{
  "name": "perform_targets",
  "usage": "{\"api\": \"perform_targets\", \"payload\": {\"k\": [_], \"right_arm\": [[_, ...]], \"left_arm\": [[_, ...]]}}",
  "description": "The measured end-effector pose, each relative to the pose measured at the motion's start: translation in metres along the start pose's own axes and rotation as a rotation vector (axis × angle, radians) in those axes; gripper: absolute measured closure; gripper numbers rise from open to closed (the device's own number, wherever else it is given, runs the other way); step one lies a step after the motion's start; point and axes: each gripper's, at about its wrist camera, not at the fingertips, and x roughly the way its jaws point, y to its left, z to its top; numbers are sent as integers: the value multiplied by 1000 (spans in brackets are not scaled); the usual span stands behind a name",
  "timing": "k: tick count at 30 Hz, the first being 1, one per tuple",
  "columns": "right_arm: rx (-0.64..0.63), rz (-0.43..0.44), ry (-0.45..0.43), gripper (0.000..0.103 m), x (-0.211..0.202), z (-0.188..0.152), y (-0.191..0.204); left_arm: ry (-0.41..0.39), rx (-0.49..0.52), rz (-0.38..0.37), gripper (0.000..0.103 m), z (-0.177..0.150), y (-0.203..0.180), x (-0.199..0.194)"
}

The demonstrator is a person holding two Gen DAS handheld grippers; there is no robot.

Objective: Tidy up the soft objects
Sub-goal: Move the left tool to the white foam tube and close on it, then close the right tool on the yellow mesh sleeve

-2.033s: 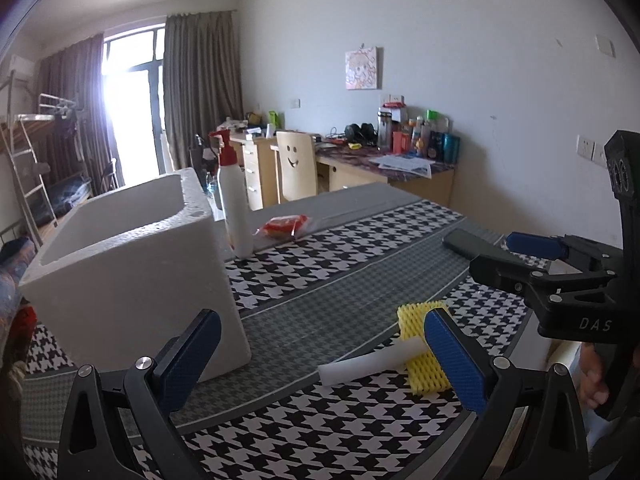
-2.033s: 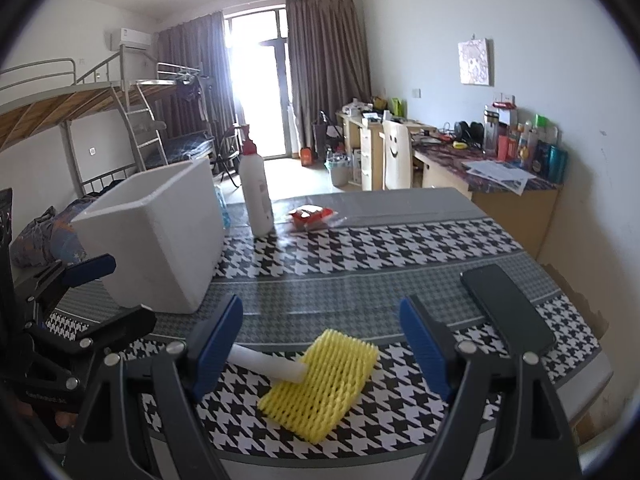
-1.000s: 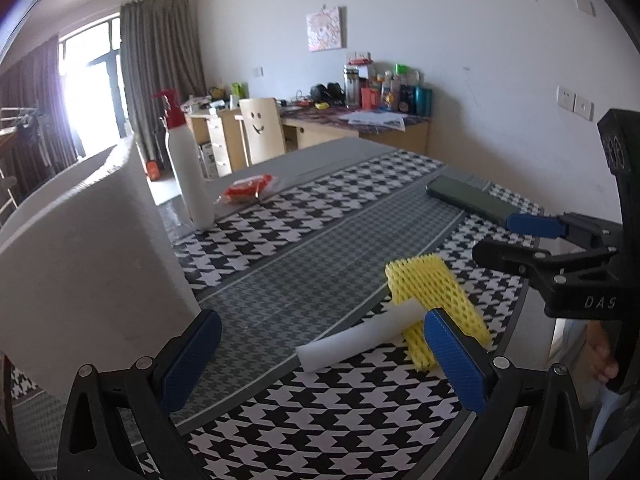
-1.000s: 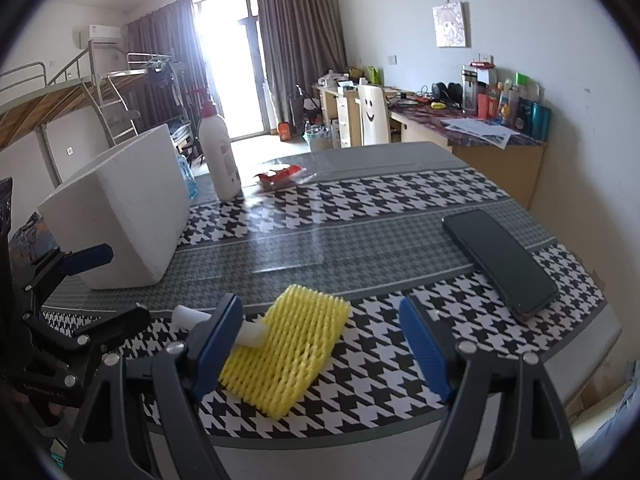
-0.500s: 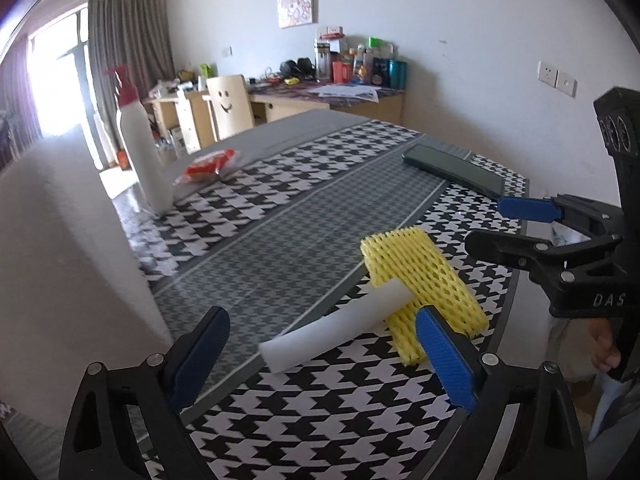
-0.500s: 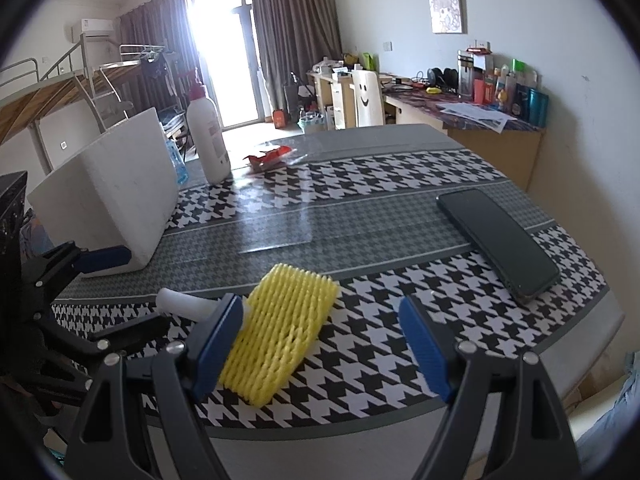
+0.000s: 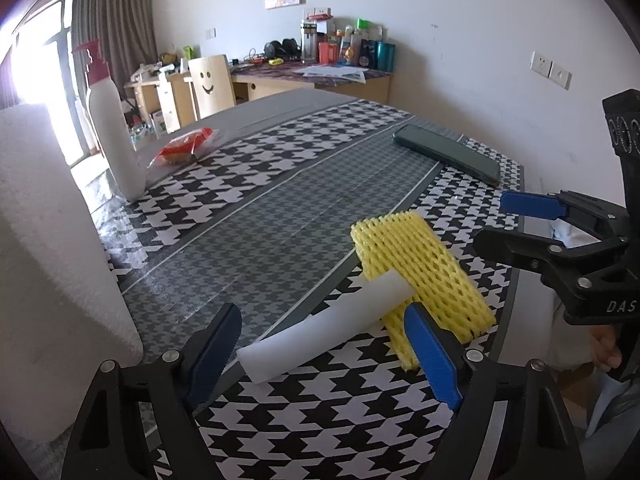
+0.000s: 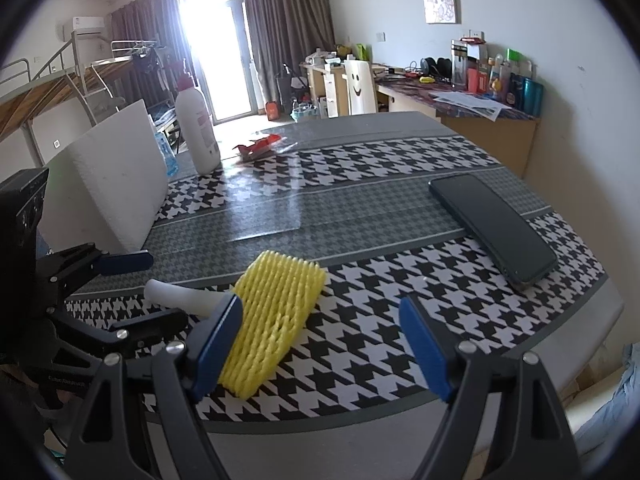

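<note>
The middle of the tabletop (image 7: 280,216) is bare, so there I can pass my tools freely. On my left side the white foam box (image 7: 48,264) stands tall and close; it blocks the way on that side. Behind it the white bottle (image 7: 114,136) stands upright, and just beside the bottle lies a red packet (image 7: 182,150). At the far right edge lies a dark phone (image 8: 494,226), flat, so I can pass above it. Near me the white foam tube (image 7: 328,326) lies between the jaws of my left tool (image 7: 324,354), which have just been closing, with its far end on the yellow foam net (image 7: 424,268). My right tool (image 8: 320,346) is wide apart, just beside that net.
</note>
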Motion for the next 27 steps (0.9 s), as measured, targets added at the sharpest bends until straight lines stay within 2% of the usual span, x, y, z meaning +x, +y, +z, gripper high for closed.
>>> {"api": "perform_targets", "payload": {"k": [5, 8, 11, 13, 17, 20, 22, 27], "right_arm": [[2, 1, 13, 19, 5, -1, 0], [3, -5, 22, 19, 7, -1, 0], [10, -4, 25, 19, 9, -2, -1], [13, -4, 29, 19, 10, -2, -1], [11, 0, 28, 19, 9, -2, 0], [8, 2, 27, 19, 9, -2, 2], [10, 1, 28, 19, 9, -2, 2], [11, 2, 34, 19, 10, -3, 3]], "left_arm": [[41, 16, -21, 25, -5, -2, 10], [47, 16, -12, 26, -5, -1, 12], [49, 15, 7, 33, -5, 1, 13], [60, 17, 48, 42, -5, 4, 17], [56, 24, 88, 49, -3, 7, 18], [53, 20, 90, 56, -3, 8, 18], [50, 3, 109, 67, -3, 12, 17], [40, -42, 123, 85, -4, 20, 14]]}}
